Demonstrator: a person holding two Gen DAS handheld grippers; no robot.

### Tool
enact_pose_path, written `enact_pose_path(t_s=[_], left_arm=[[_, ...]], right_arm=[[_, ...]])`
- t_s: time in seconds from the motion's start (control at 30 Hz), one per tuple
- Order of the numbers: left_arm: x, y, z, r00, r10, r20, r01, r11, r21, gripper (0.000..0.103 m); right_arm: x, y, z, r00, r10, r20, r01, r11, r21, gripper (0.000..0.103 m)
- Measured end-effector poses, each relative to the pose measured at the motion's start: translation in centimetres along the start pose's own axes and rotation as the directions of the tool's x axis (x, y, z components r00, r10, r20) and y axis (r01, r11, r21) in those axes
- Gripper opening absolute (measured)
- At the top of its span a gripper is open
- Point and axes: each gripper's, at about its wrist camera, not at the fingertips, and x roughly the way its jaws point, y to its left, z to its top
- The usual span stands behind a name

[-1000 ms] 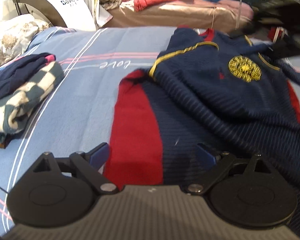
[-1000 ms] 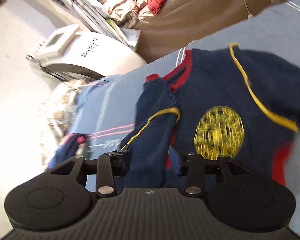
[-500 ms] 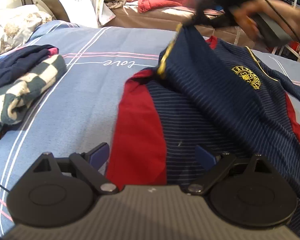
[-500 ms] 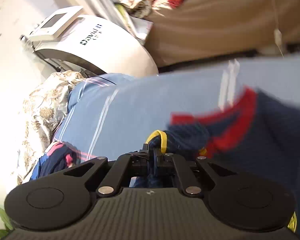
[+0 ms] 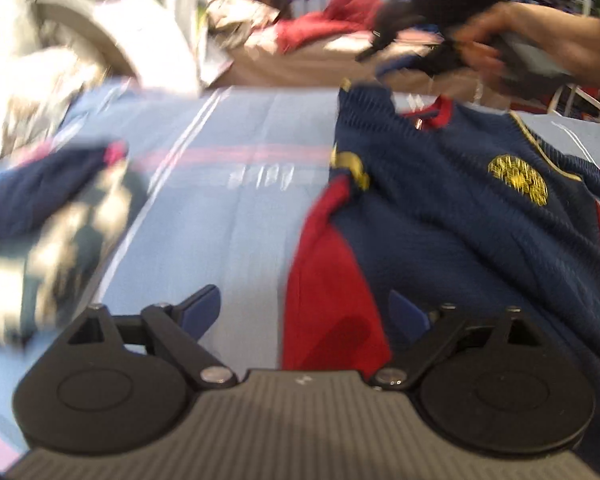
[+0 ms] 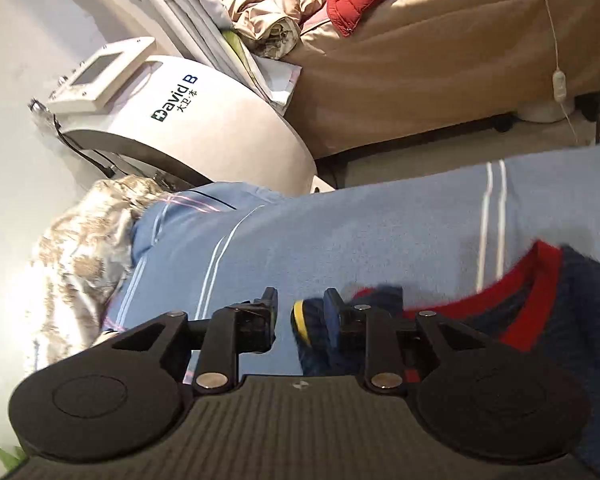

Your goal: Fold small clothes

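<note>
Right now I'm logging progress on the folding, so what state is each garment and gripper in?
Navy sweater: spread on the blue bedsheet, not folded, one sleeve laid over the chest.
Sleeve cuff: between the right fingers, not pinched.
Right gripper: opening, gap beside the cuff.
Left gripper: wide, closing slightly, over the sweater's red side panel, gripping nothing.
Side pile of clothes: bunched at the sheet's left, blurred.

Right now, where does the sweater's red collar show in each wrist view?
Left wrist: the red collar sits upper right, at the top of the navy sweater.
Right wrist: the collar curves along the right edge, just beyond the tongs.
Shared landmark: the blue striped bedsheet.
</note>
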Motion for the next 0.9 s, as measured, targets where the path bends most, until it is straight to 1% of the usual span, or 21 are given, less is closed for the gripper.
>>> enact_pose_path(t_s=[0.07, 0.1, 0.13, 0.17, 0.2, 0.23, 0.3, 0.4, 0.43, 0.47, 0.5, 0.53, 0.6, 0.63, 0.7, 0.73, 0.77, 0.83, 0.87, 0.9], left_arm=[[1.5, -0.8, 2.0, 0.999, -0.003, 0.043, -0.001, 0.996, 0.094, 0.069], [2.5, -1.4, 3.0, 0.999, -0.004, 0.050, -0.004, 0.987, 0.160, 0.064], [3.7, -1.8, 3.7, 0.999, -0.003, 0.041, -0.005, 0.977, 0.212, 0.050], [4.9, -2.1, 4.2, 1.000, -0.019, 0.017, 0.015, 0.971, 0.239, 0.035], [6.0, -2.2, 4.7, 0.999, -0.039, -0.013, 0.041, 0.968, 0.247, 0.033], [6.9, -2.3, 5.1, 0.999, -0.042, -0.034, 0.049, 0.968, 0.247, 0.033], [8.3, -2.6, 5.4, 0.999, -0.018, -0.041, 0.029, 0.962, 0.271, 0.033], [9.1, -2.9, 6.1, 0.997, -0.068, -0.039, 0.076, 0.964, 0.256, 0.032], [9.4, -3.2, 6.3, 0.997, -0.061, -0.044, 0.070, 0.961, 0.267, 0.030], [9.9, -3.5, 6.4, 0.998, -0.037, -0.049, 0.049, 0.961, 0.273, 0.021], [10.4, -3.5, 6.6, 0.999, -0.016, -0.051, 0.029, 0.967, 0.254, 0.014], [10.9, -3.0, 6.7, 0.998, -0.010, -0.060, 0.022, 0.979, 0.203, 0.009], [11.4, -0.7, 7.2, 0.997, -0.024, -0.071, 0.027, 0.999, 0.039, 0.009], [11.3, 0.9, 7.4, 0.997, -0.012, -0.073, 0.009, 0.999, -0.039, 0.009], [11.0, 3.4, 7.1, 0.996, -0.018, -0.088, 0.007, 0.992, -0.128, 0.009], [10.7, 4.3, 6.7, 0.996, -0.016, -0.090, 0.002, 0.990, -0.142, 0.009], [10.5, 4.9, 6.3, 0.995, -0.009, -0.096, -0.006, 0.989, -0.147, 0.012], [10.6, 5.7, 5.7, 0.993, -0.042, -0.108, 0.021, 0.982, -0.190, 0.017], [10.6, 6.0, 5.5, 0.994, -0.041, -0.102, 0.020, 0.980, -0.197, 0.027], [10.6, 5.7, 5.4, 0.995, -0.014, -0.096, -0.003, 0.985, -0.174, 0.036]], right_arm=[[-3.6, -0.7, -1.7, 0.999, 0.046, -0.008, -0.046, 0.999, 0.016, 0.062], [-5.7, -1.1, -2.9, 0.998, 0.055, -0.014, -0.055, 0.999, 0.004, 0.066], [-7.7, -1.5, -4.3, 0.998, 0.058, -0.014, -0.058, 0.998, -0.009, 0.070], [-9.6, -1.9, -5.8, 0.998, 0.063, -0.026, -0.063, 0.998, -0.019, 0.078], [-11.7, -2.6, -7.3, 0.997, 0.063, -0.034, -0.064, 0.998, -0.017, 0.080], [-13.8, -3.3, -8.9, 0.998, 0.062, -0.027, -0.062, 0.998, -0.005, 0.081], [-17.2, -4.6, -12.0, 0.998, 0.056, -0.025, -0.055, 0.997, 0.047, 0.081], [-21.8, -6.5, -16.2, 1.000, 0.020, 0.018, -0.022, 0.992, 0.125, 0.082], [-23.0, -7.0, -17.5, 1.000, -0.004, 0.030, 0.000, 0.989, 0.145, 0.082], [-24.0, -7.5, -18.7, 0.998, -0.035, 0.051, 0.027, 0.987, 0.160, 0.082], [-25.0, -7.9, -19.8, 0.995, -0.062, 0.074, 0.048, 0.984, 0.173, 0.082], [-25.6, -8.4, -20.7, 0.993, -0.078, 0.089, 0.060, 0.980, 0.191, 0.082], [-26.4, -9.3, -22.2, 0.988, -0.114, 0.107, 0.085, 0.967, 0.242, 0.081], [-26.8, -9.5, -22.8, 0.985, -0.131, 0.115, 0.097, 0.960, 0.263, 0.081], [-27.4, -9.8, -23.8, 0.983, -0.133, 0.127, 0.093, 0.956, 0.279, 0.081], [-27.6, -9.8, -24.2, 0.983, -0.132, 0.130, 0.091, 0.955, 0.284, 0.081], [-27.8, -9.7, -24.5, 0.983, -0.130, 0.126, 0.091, 0.955, 0.282, 0.081], [-27.9, -9.9, -25.0, 0.983, -0.148, 0.108, 0.113, 0.955, 0.275, 0.081], [-28.0, -10.0, -25.3, 0.981, -0.164, 0.102, 0.131, 0.954, 0.271, 0.082], [-28.0, -10.0, -25.6, 0.980, -0.175, 0.093, 0.146, 0.956, 0.256, 0.082]])
